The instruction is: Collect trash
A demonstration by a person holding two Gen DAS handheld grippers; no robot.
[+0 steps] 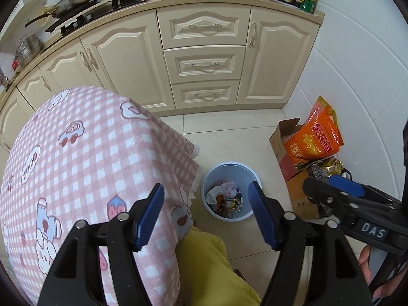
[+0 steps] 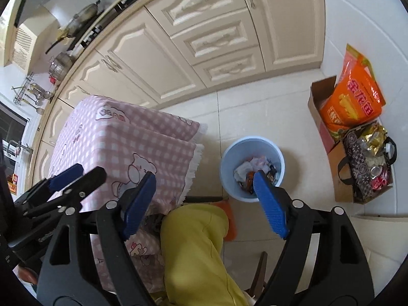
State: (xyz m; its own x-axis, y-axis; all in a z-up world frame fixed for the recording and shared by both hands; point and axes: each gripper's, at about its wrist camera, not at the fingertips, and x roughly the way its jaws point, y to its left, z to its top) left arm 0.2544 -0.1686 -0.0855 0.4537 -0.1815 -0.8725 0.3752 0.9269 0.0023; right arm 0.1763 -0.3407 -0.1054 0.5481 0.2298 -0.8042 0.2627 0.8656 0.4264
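A light blue trash bin [image 1: 230, 169] stands on the tiled floor beside the table, with crumpled wrappers and paper [image 1: 225, 197] inside. It also shows in the right wrist view [image 2: 251, 144], with its trash [image 2: 251, 169]. My left gripper [image 1: 206, 195] is open and empty, held high above the bin and the table corner. My right gripper [image 2: 205, 185] is open and empty, also high above the bin. The right gripper shows in the left wrist view [image 1: 331, 188] at the right. The left gripper shows in the right wrist view [image 2: 79, 174] at the left.
A table under a pink checked cloth [image 1: 84, 158] fills the left. Cream cabinets [image 1: 204, 58] line the back. A cardboard box with an orange bag [image 1: 316, 137] and a patterned bag of items [image 2: 367, 168] stand by the right wall. Yellow trouser legs [image 2: 193, 250] are below.
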